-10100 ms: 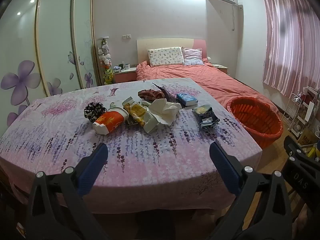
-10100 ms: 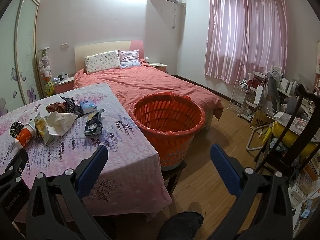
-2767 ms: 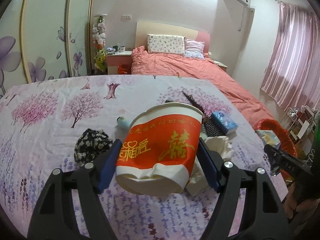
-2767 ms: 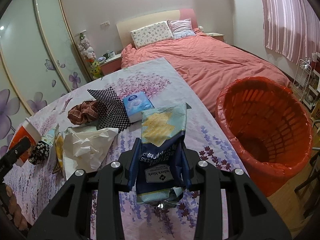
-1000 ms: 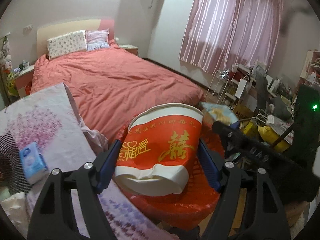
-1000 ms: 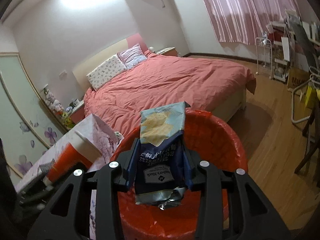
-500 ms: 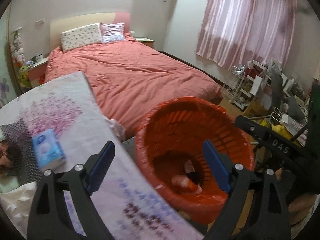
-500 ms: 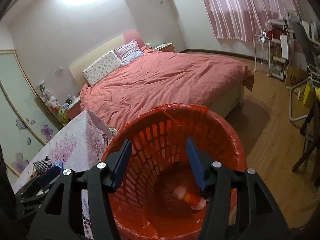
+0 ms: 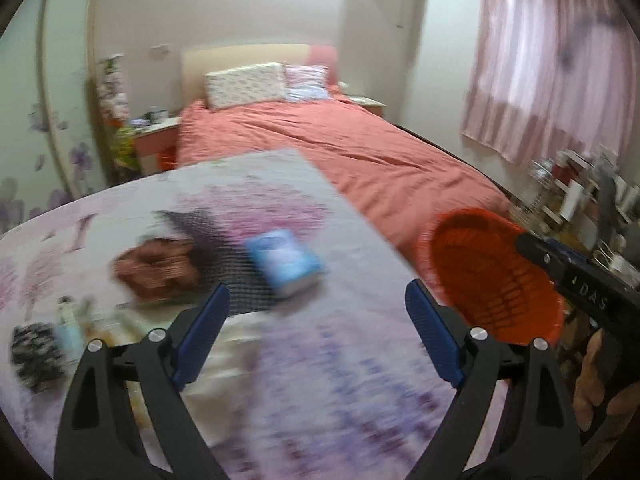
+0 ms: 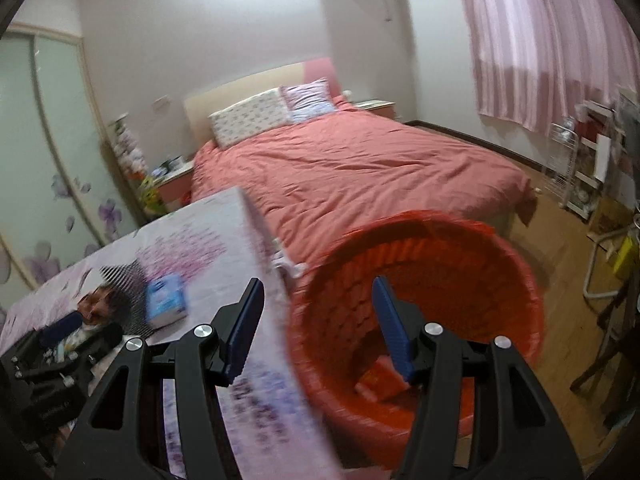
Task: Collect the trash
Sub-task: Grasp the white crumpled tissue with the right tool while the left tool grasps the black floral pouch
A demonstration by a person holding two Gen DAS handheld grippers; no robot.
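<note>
My left gripper point(image 9: 316, 312) is open and empty above the floral tablecloth point(image 9: 340, 392). Ahead of it lie a blue tissue pack point(image 9: 284, 262), a dark mesh piece point(image 9: 224, 248), a brown scrunchie point(image 9: 156, 268), white paper point(image 9: 228, 344) and a black patterned scrunchie point(image 9: 36, 354). My right gripper point(image 10: 318, 316) is open and empty over the near rim of the red basket point(image 10: 460, 264). The red paper cup point(image 10: 380, 380) lies at the basket's bottom. The basket also shows in the left wrist view point(image 9: 492, 276). Both views are motion-blurred.
A bed with a salmon cover point(image 10: 360, 168) stands behind the table and basket. Pink curtains point(image 10: 540, 40) and a wire rack point(image 10: 568, 168) are at the right. The wardrobe point(image 10: 48, 160) is at the left. Wooden floor point(image 10: 560, 264) surrounds the basket.
Both grippers let go of the cup and the snack bag into the basket about half a second ago. The left gripper has since swung left, back over the table. The right has pulled back slightly.
</note>
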